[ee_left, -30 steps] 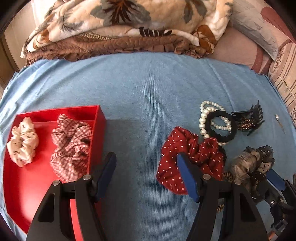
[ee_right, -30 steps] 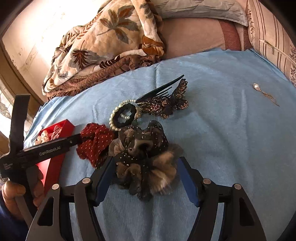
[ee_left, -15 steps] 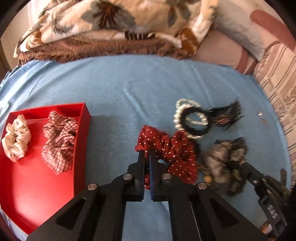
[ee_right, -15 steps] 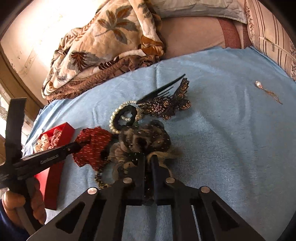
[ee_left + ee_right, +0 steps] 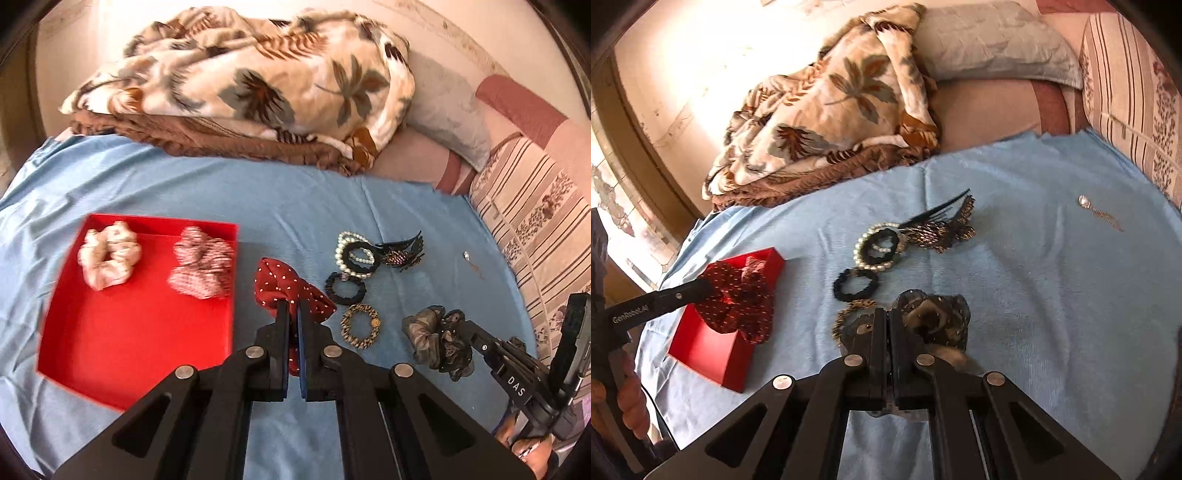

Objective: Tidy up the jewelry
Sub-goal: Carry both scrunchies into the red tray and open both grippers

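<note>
Mid-transfer, left gripper (image 5: 292, 310) pinched on red dotted scrunchie (image 5: 284, 286), right gripper (image 5: 885, 321) clamped on dark scrunchie (image 5: 934, 321); next, release over red tray (image 5: 122, 332).

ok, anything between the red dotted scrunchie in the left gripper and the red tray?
Nothing visible. The left gripper is shut on the red dotted scrunchie, right beside the red tray. The tray's near half is bare; two scrunchies sit at its far end.
</note>
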### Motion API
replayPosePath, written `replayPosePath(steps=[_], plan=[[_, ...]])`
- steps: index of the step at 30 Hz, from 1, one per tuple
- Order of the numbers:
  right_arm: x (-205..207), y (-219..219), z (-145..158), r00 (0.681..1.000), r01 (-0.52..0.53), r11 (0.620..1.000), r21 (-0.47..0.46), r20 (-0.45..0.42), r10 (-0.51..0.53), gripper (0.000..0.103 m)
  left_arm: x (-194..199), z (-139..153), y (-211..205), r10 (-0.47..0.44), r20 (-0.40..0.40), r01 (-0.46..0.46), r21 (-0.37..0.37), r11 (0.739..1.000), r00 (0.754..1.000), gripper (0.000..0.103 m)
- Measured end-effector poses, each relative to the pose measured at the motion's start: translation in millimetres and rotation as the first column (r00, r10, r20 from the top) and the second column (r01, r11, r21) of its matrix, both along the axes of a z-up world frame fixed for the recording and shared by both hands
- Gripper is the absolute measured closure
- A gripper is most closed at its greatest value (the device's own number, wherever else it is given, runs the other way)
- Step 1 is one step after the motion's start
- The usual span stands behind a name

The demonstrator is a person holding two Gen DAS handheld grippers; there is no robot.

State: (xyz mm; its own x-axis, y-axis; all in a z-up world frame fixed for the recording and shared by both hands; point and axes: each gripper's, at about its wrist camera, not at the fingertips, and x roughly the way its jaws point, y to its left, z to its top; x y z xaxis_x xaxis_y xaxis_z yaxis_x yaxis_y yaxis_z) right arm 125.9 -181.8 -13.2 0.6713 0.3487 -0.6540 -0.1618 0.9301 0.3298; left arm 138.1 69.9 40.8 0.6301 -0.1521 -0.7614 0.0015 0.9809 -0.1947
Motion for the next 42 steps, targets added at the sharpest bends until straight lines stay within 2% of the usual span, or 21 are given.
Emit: replayPosePath(steps=[5,9,13,18,23,27,34,42], plan=[[-15.1,28.6,22.2,0.997,-0.066,0.998,-0.015,0.037,0.067,0.1,-23.0,16.3,36.8,0.053,0.03,-0.053,0.008,0.999,0.998,0.1],[-19.6,65.5,35.8,0.989,-0.137,0.99,-0.026,0.051,0.138,0.1,-35.5,18.1,72.0,0.117,0.036,-0.119,0.034,0.992,0.992,0.1],[-20.5,108.1,42.4,0.975,-0.216,0.976,-0.032,0.048,0.218,0.1,-43.5,9.3,111.9,0.189,0.014,-0.189,0.031,0.981,0.982,0.1],[-20.9,163.2,42.0,0.95,-0.308,0.95,-0.054,0.033,0.309,0.1,-49.3,-12.8,151.7,0.269,-0.016,-0.266,0.096,0.959,0.963,0.1],[-14.4,217.0,27.5,0.925,-0.377,0.922,-0.089,0.004,0.379,0.1,-49.0,-41.2,186.6,0.34,-0.06,-0.329,0.147,0.933,0.938,0.1],[-5.1,244.6,-1.0,0.914,-0.406,0.907,-0.111,-0.054,0.403,0.1,-50.2,-58.0,206.2,0.379,-0.094,-0.363,0.149,0.92,0.921,0.1],[-3.7,249.2,-43.4,0.902,-0.421,0.9,-0.108,-0.148,0.405,0.1,-56.3,-71.3,222.6,0.417,-0.114,-0.407,0.099,0.908,0.902,0.098],[-9.8,246.9,-47.1,0.897,-0.426,0.901,-0.087,-0.172,0.407,0.1,-61.5,-71.9,222.4,0.441,-0.121,-0.436,0.069,0.897,0.889,0.088]])
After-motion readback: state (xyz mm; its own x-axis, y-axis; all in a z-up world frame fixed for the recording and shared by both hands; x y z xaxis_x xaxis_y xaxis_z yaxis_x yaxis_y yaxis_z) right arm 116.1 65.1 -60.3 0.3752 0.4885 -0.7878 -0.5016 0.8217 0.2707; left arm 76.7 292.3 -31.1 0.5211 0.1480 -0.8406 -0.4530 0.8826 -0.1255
